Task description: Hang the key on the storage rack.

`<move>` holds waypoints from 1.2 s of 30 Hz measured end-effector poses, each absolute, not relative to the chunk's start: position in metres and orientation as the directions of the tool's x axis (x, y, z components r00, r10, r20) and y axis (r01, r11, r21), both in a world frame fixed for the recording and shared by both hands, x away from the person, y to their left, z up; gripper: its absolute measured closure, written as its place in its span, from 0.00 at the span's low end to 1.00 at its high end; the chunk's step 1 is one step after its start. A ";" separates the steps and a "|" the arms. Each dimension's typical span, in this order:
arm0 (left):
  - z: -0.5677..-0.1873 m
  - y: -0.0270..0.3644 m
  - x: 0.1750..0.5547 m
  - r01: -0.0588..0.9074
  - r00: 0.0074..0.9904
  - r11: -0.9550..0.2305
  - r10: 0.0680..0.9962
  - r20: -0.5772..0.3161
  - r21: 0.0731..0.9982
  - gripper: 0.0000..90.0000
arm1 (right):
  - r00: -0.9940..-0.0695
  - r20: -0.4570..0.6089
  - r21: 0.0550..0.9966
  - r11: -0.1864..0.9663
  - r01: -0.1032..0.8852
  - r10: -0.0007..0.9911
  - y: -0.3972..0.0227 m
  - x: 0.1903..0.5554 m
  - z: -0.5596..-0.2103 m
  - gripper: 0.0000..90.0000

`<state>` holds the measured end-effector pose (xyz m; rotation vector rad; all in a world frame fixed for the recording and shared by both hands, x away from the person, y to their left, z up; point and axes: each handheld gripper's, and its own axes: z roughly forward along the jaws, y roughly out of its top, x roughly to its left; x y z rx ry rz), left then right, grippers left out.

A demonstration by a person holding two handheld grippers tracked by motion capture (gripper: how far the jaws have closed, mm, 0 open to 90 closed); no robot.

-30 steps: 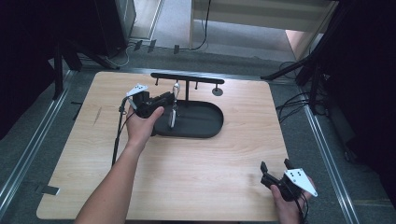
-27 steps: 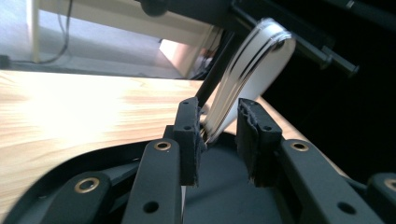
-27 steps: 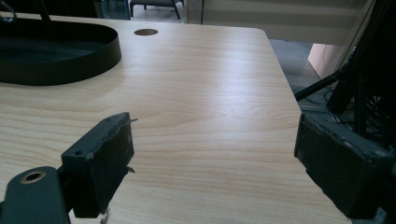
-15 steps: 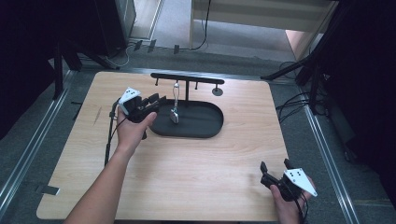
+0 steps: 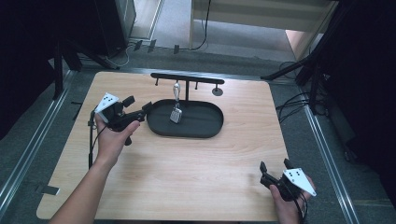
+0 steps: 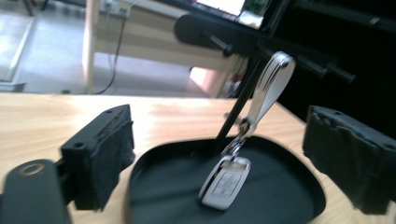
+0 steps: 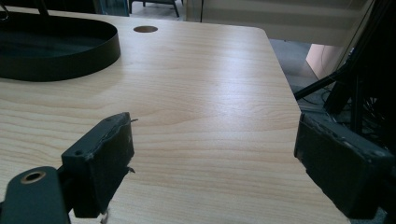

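- The left gripper (image 5: 140, 106) has been drawn back from the key fob (image 5: 175, 115) toward 9 o'clock, clear of the tray (image 5: 210, 128).
- Its jaws have just been opening; nothing is held between them.

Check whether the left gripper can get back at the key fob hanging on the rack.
Probably yes: the left gripper is open beside the tray, and the key fob hangs straight ahead, nothing between.

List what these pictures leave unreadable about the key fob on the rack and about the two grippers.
- Key fob: button markings blurred in the left gripper view, too small in the high view.
- Its hanger on the rack: the hook's seat on the peg is blurred.
- Right gripper: jaw tips cut off by the right gripper view's bottom edge.
- Left gripper: its cable runs behind the hand.
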<state>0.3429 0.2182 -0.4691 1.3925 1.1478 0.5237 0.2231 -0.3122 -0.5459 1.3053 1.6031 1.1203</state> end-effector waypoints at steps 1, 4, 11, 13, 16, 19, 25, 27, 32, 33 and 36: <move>-0.470 0.220 0.340 0.331 0.397 0.168 0.868 -0.299 0.928 0.05 | -0.178 -0.035 0.948 0.090 0.306 0.983 -0.312 0.223 -0.546 0.13; -0.479 0.219 0.322 0.281 0.302 0.005 0.949 -0.093 0.960 0.01 | -0.178 -0.037 0.948 0.091 0.305 0.983 -0.312 0.223 -0.546 0.13; -0.492 0.238 0.292 0.272 0.293 0.052 0.947 -0.135 0.961 0.02 | -0.177 -0.041 0.948 0.095 0.305 0.983 -0.312 0.223 -0.546 0.13; -0.494 0.244 0.283 0.256 0.283 0.045 0.952 -0.119 0.966 0.02 | -0.177 -0.042 0.948 0.095 0.304 0.983 -0.312 0.223 -0.546 0.13; -0.497 0.255 0.272 0.254 0.278 0.060 0.951 -0.132 0.965 0.02 | -0.176 -0.041 0.947 0.095 0.306 0.983 -0.312 0.223 -0.546 0.13; -0.500 0.266 0.260 0.244 0.277 0.053 0.953 -0.122 0.968 0.00 | -0.175 -0.040 0.947 0.093 0.307 0.984 -0.312 0.223 -0.546 0.13; -0.507 0.284 0.236 0.228 0.233 0.055 0.966 -0.109 0.972 0.00 | -0.173 -0.043 0.947 0.096 0.305 0.984 -0.312 0.224 -0.546 0.13; -0.510 0.291 0.229 0.227 0.220 0.055 0.970 -0.106 0.972 0.00 | -0.172 -0.044 0.947 0.096 0.305 0.984 -0.311 0.223 -0.546 0.13; -0.518 0.305 0.214 0.228 0.201 0.042 0.975 -0.089 0.973 0.00 | -0.170 -0.046 0.947 0.097 0.306 0.984 -0.311 0.223 -0.546 0.13; -0.523 0.312 0.207 0.234 0.196 0.053 0.975 -0.101 0.971 0.00 | -0.168 -0.047 0.947 0.098 0.307 0.985 -0.311 0.223 -0.546 0.13; -0.531 0.324 0.196 0.222 0.173 0.074 0.978 -0.114 0.972 0.00 | -0.168 -0.048 0.946 0.099 0.308 0.985 -0.311 0.223 -0.546 0.13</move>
